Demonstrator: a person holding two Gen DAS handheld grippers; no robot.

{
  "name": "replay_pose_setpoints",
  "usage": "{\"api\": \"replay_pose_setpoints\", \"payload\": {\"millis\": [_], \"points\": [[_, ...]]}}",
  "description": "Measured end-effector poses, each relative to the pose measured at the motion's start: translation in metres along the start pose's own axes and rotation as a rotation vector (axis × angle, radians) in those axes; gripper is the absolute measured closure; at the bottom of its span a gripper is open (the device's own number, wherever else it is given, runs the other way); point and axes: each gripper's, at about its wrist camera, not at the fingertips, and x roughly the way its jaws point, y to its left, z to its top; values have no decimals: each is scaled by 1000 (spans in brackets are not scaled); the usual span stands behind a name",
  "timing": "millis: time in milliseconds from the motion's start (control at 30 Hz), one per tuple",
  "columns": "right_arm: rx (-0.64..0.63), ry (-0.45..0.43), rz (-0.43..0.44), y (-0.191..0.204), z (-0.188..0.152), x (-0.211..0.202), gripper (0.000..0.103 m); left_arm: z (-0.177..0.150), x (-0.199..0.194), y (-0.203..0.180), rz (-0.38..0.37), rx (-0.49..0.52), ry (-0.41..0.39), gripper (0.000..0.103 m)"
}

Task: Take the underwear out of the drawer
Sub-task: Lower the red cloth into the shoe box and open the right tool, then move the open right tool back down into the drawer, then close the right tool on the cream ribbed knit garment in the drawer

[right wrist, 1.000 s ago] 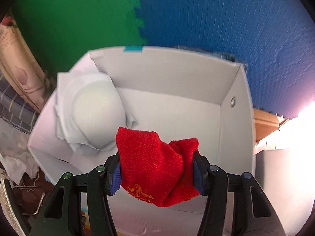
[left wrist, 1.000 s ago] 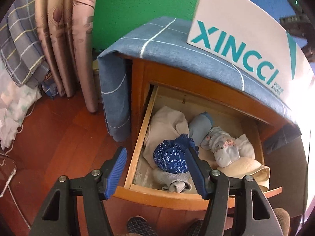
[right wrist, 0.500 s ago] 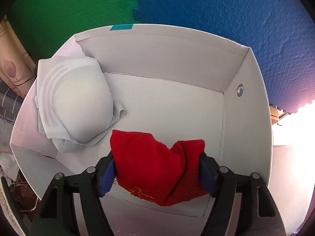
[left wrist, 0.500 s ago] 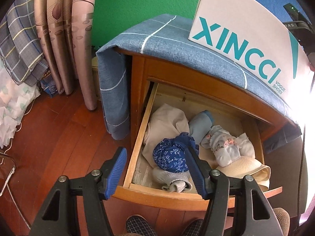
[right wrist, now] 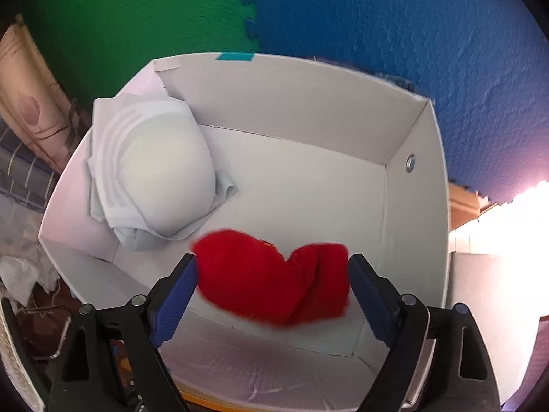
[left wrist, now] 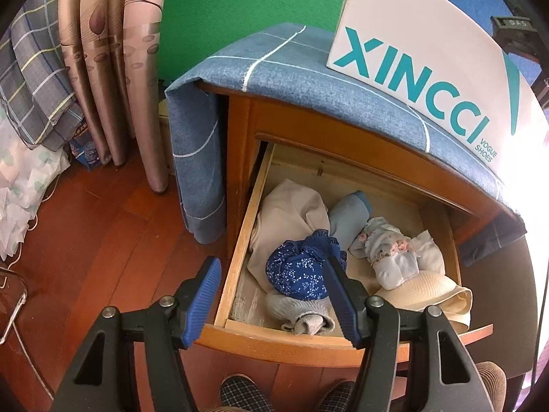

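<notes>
The wooden drawer (left wrist: 236, 240) stands pulled open and holds several rolled garments: a dark blue floral one (left wrist: 298, 269), a beige one (left wrist: 291, 213), a light blue one (left wrist: 350, 216), a pale floral one (left wrist: 391, 250) and a grey one (left wrist: 302, 316). My left gripper (left wrist: 271, 295) is open and empty above the drawer's front left corner. My right gripper (right wrist: 272, 285) is open above the white box (right wrist: 411, 223). A red garment (right wrist: 271, 283), blurred, lies loose between its fingers inside the box. A white padded garment (right wrist: 154, 178) lies at the box's left.
The white XINCCI box (left wrist: 429, 58) stands on the blue cloth (left wrist: 274, 68) covering the nightstand. Curtains (left wrist: 113, 68) and a plaid cloth (left wrist: 31, 82) hang at the left over the wooden floor (left wrist: 85, 240). A cream cup-shaped piece (left wrist: 429, 292) lies at the drawer's right front.
My right gripper has opened wider and let go of the red garment, which has dropped into the white box. The left gripper has hardly moved.
</notes>
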Motion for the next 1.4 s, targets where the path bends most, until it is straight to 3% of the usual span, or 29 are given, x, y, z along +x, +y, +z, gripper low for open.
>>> {"api": "replay_pose_setpoints", "payload": {"millis": [300,433,500,567,667,900,1067,1200,1400], "points": [[16,-36,47,-7,-16,-41,15,0,-1,1,-3,-6,1,40],[-23,-15,79,-5,-50,-55,13,0,-1,2,-6,-12,2,40],[-79,-49,48,0,-70,-64,5,0,-1,3,-10,-17,3,40],[-107,-26,20,3,-92,-67,5,1,-1,3,-12,-22,6,40],[-123,-3,64,5,-121,-65,5,1,0,5,-18,-32,9,40],[-61,192,110,6,-175,9,5,2,0,5,-18,-39,8,40],[121,319,125,-11,-209,71,5,2,0,6,-27,-48,6,40],[229,366,77,-29,-218,104,5,1,0,6,-32,-52,3,40],[340,403,117,-47,-220,134,5,2,-1,8,-45,-65,2,40]]}}
